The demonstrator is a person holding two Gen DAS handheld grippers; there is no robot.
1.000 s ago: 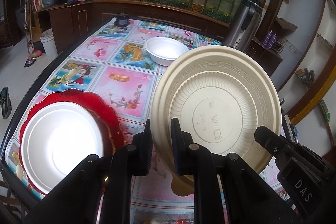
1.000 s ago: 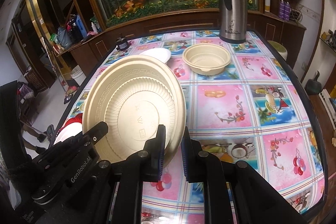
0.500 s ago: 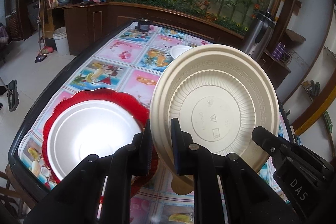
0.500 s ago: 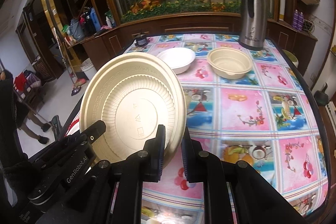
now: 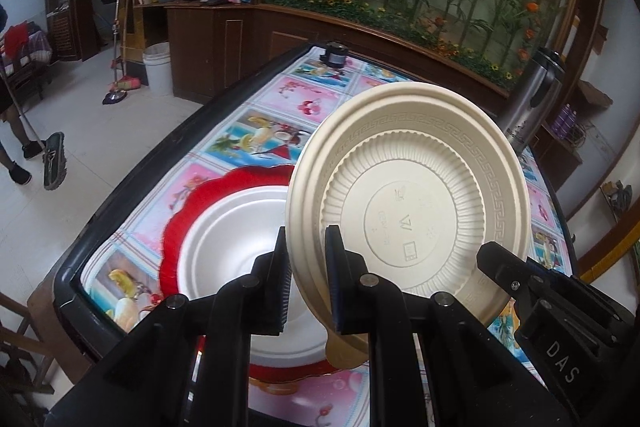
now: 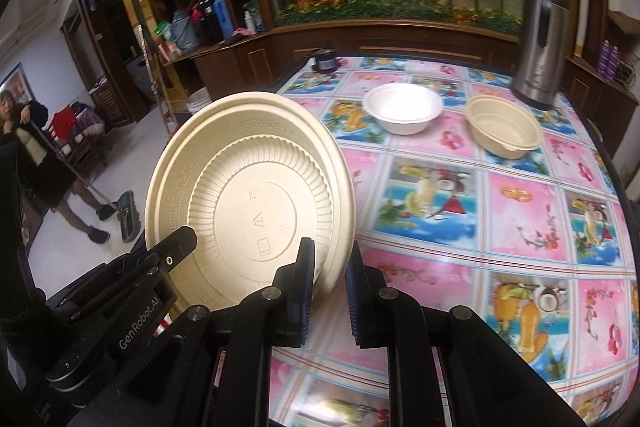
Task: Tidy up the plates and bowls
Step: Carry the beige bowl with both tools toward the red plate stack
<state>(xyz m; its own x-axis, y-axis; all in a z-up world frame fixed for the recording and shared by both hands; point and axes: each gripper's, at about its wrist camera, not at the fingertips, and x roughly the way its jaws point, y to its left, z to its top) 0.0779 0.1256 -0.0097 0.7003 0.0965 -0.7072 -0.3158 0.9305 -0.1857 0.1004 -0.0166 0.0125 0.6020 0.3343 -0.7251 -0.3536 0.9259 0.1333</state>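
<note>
Both my left tongs (image 5: 306,279) and right tongs (image 6: 329,293) were clamped on the beige plate's (image 5: 404,203) rim, holding it tilted above the white plate (image 5: 236,227) lying in the red dish (image 5: 180,215); two bowls (image 6: 402,107) sat empty farther off.

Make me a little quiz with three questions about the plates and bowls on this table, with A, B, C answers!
1. Where is the white plate?
A. on the red plate
B. on the floor
C. inside the flask

2. How many bowls stand near the steel flask?
A. none
B. two
C. five

3. How is the beige plate held?
A. flat on the table
B. upright, by both grippers
C. by one gripper only

Answers: 1 A, its red rim shows around it. 2 B, a white bowl and a beige bowl. 3 B, left gripper and right gripper pinch its rim.
</note>
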